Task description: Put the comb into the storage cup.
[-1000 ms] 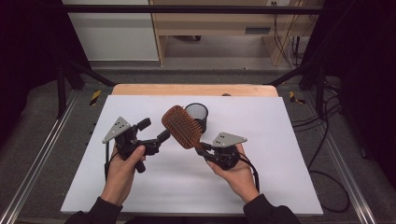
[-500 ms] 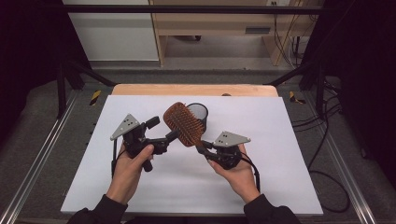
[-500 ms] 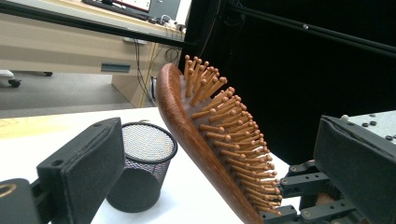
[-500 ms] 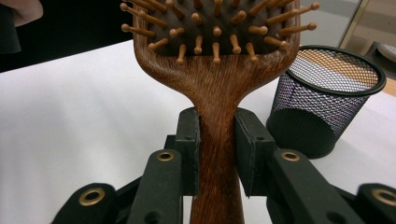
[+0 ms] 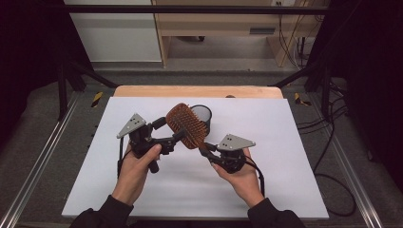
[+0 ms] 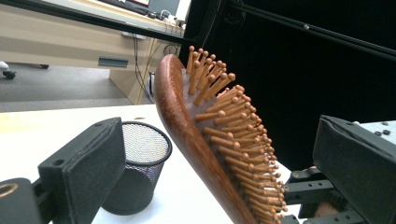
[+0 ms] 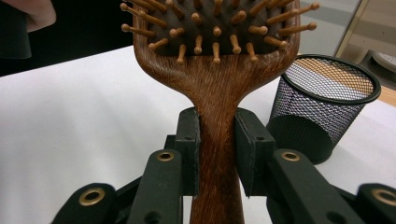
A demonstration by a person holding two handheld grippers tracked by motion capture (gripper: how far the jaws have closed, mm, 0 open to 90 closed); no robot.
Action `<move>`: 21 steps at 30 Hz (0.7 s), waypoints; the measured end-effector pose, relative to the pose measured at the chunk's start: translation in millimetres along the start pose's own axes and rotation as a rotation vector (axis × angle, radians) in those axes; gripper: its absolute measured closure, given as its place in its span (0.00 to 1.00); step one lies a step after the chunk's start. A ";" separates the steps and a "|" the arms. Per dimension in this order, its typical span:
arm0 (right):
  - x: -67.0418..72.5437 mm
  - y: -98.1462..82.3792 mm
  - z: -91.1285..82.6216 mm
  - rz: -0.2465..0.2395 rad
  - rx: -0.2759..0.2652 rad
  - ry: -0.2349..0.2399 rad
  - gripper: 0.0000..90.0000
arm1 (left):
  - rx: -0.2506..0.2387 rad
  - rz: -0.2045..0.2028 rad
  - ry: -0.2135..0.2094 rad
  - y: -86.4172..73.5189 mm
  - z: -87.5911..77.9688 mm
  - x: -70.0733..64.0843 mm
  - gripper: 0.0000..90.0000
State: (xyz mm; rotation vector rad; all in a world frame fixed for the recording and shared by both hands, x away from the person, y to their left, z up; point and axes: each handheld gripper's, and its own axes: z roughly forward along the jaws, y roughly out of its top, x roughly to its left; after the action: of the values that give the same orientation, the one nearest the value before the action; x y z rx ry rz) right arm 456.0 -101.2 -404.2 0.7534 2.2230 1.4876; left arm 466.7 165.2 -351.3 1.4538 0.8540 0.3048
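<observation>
A wooden hairbrush (image 5: 186, 125) with wooden bristle pins is held up over the white table, its head tilted toward the back left. My right gripper (image 5: 203, 151) is shut on its handle (image 7: 217, 121), a pad pressing each side. My left gripper (image 5: 171, 129) is open, and its jaws stand wide apart on either side of the brush head (image 6: 187, 130) without touching it. In the left gripper view the bristles face its right-hand pad (image 6: 355, 163). A black mesh cup (image 5: 203, 114) stands upright on the table just behind the brush.
The white tabletop (image 5: 285, 156) ends in a wooden strip (image 5: 199, 91) at the back. Metal rails run along both sides, with the left rail (image 5: 43, 156) nearest my left hand. The mesh cup (image 7: 322, 107) is close to the right of the brush handle.
My left gripper has moved right, so its open jaws now straddle the brush head. The right gripper has shifted slightly right with the brush still in it.
</observation>
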 end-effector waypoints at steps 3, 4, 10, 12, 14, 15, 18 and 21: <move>1.3 0.2 0.4 -0.003 -0.006 0.001 0.81 | 0.003 -0.013 -0.004 1.2 4.4 -0.3 0.03; 1.8 0.4 0.6 -0.006 -0.007 0.002 0.81 | 0.005 -0.010 0.000 1.9 5.9 -0.2 0.04; 5.0 0.9 1.1 -0.015 -0.019 0.009 0.81 | -0.004 -0.025 0.004 6.8 12.6 -0.6 0.07; 5.7 0.9 1.4 -0.017 -0.020 0.012 0.81 | -0.009 -0.036 0.004 7.8 13.6 -0.9 0.09; 6.1 1.0 1.4 -0.020 -0.021 0.009 0.81 | -0.010 -0.050 0.007 8.1 14.9 -0.6 0.14; 6.2 1.0 1.3 -0.019 -0.023 0.010 0.81 | -0.008 -0.060 0.004 8.1 15.5 -0.4 0.16; 6.2 1.2 0.7 -0.021 -0.026 0.008 0.81 | -0.014 -0.083 0.001 8.8 15.3 0.5 0.21; 6.1 1.2 0.4 -0.022 -0.028 0.006 0.81 | -0.016 -0.105 -0.009 9.2 15.0 1.3 0.26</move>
State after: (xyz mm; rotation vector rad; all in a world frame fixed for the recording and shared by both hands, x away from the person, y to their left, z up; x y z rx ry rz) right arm 451.6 -96.8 -403.2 0.7142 2.2034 1.5093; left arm 480.4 156.3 -344.7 1.3889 0.9152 0.2261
